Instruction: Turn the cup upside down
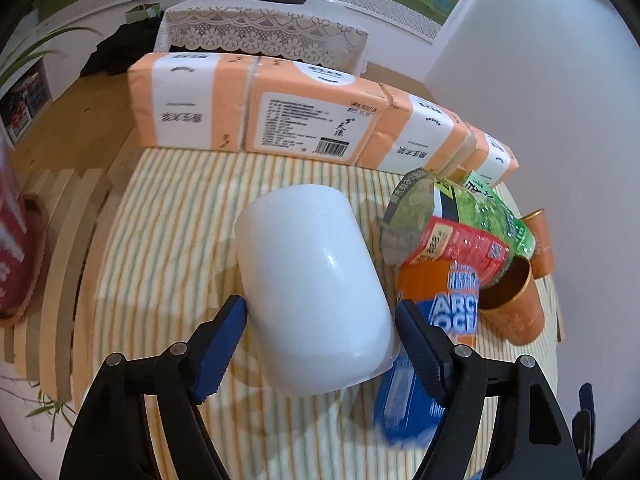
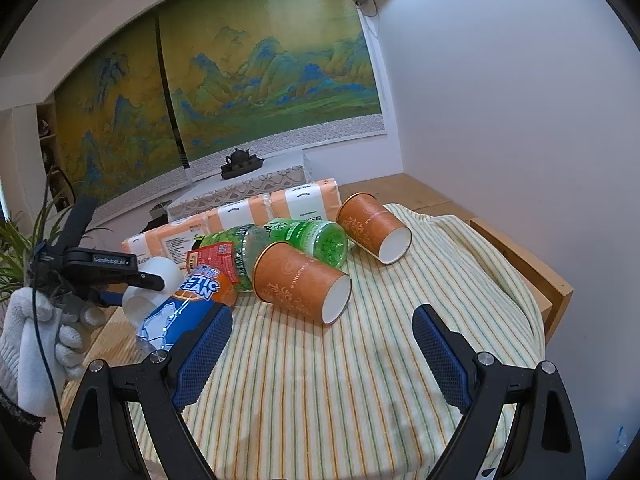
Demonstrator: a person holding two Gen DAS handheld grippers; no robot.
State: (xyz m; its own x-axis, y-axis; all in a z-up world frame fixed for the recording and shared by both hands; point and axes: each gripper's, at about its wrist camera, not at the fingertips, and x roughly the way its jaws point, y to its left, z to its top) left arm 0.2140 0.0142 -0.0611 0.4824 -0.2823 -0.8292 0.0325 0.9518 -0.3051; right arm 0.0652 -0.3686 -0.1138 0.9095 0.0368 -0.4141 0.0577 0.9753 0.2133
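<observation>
Jaws of left gripper narrowed onto white cup, pads at both flanks; cup lifted, tilted, above striped cloth. Right gripper jaws wide, nothing between them, low over the cloth. Right of the white cup: blue-orange bottle, green bottle, two orange paper cups on their sides. Tissue packs along far edge.

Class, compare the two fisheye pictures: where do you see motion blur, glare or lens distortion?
Left wrist view: the blue-and-orange bottle and striped cloth are smeared by motion blur, a glare spot sits on the white cup, and the tissue packs bow. Right wrist view: sharper overall, but the landscape painting curves strongly and the corners go black.
</observation>
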